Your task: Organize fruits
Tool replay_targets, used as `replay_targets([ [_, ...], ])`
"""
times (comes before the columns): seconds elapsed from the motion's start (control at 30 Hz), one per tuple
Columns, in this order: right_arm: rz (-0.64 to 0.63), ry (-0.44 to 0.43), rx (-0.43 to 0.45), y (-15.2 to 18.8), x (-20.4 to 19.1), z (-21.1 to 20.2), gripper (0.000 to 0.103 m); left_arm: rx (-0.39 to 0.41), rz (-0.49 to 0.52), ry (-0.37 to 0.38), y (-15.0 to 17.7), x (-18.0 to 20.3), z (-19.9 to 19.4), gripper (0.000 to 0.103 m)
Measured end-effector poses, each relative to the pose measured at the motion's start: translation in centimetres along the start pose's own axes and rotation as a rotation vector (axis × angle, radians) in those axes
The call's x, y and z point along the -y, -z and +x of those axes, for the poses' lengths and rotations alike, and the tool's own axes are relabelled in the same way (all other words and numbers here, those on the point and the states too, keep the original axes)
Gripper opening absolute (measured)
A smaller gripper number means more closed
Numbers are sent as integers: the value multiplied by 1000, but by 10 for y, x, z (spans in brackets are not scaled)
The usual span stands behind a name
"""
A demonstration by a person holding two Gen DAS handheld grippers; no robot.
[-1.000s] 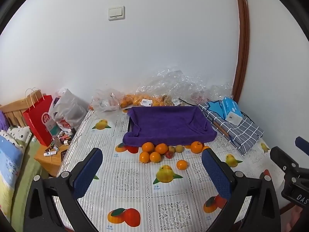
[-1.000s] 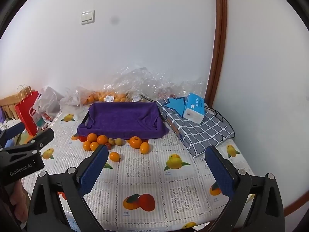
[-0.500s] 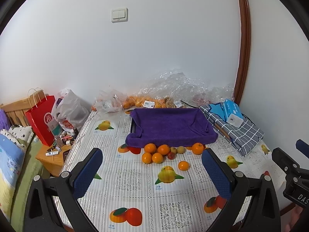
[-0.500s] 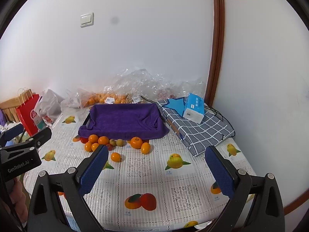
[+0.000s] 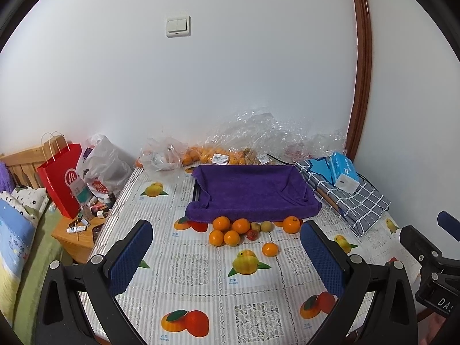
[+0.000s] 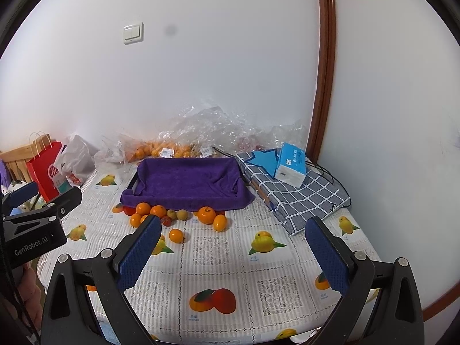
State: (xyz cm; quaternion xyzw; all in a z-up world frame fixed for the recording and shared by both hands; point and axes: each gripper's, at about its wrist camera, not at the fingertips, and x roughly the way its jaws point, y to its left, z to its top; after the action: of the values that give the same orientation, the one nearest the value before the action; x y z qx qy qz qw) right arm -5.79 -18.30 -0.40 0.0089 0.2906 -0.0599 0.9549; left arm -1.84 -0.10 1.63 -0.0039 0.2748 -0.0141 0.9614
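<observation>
White wall backs a counter (image 5: 201,293) spread with a fruit-print cloth. At the far middle sits a tray (image 5: 253,192) lined with a purple towel and holding nothing. Just in front of its near edge lies the loose fruit: a cluster of oranges (image 5: 230,230), a small red fruit (image 5: 252,234) and two pale ones among them, a bigger orange (image 5: 291,224) to the right, and one stray orange (image 5: 270,249) nearer the camera. More oranges sit bagged in plastic (image 5: 218,156) against the wall.

Both grippers hover low at the near edge, well back from the fruit. The left gripper (image 5: 227,258) has its fingers wide apart and empty; the right gripper (image 6: 233,254) is likewise spread and empty.

No fruit is in the tray, so the sorting looks not yet begun; this is the approach. The next move calls for advancing one gripper to a single fruit, probably the stray orange, since it stands clear of the others, and straddling it squarely so it does not roll away.
</observation>
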Motion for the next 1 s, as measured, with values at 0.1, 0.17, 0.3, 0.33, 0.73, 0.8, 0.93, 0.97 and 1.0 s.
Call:
replay_targets([
  [0.1,4,-2,5,0,0,0,99,2,9,-4,1,1,-1,103],
  [0.17,4,-6,7,1,0,-1,99,6,14,-9,1,0,-1,103],
  [0.3,0,-5,12,2,-1,-2,99,7,10,-5,1,-1,-1,103],
  [0.33,0,-6,11,2,-1,-2,99,7,9,-3,2,-2,-1,103],
  [0.73,-7,-16,7,3,-7,4,99,14,9,-18,6,-6,0,103],
  [0.8,-9,-14,9,3,-8,6,99,11,13,-24,5,-6,2,103],
  [0.93,-14,-7,6,5,-12,11,99,1,8,-9,5,-6,9,103],
  [0.97,-13,-6,6,7,-12,12,99,-1,6,-8,6,-6,11,103],
  [1.0,-12,-5,2,7,-12,15,99,-3,3,-5,7,-7,12,103],
])
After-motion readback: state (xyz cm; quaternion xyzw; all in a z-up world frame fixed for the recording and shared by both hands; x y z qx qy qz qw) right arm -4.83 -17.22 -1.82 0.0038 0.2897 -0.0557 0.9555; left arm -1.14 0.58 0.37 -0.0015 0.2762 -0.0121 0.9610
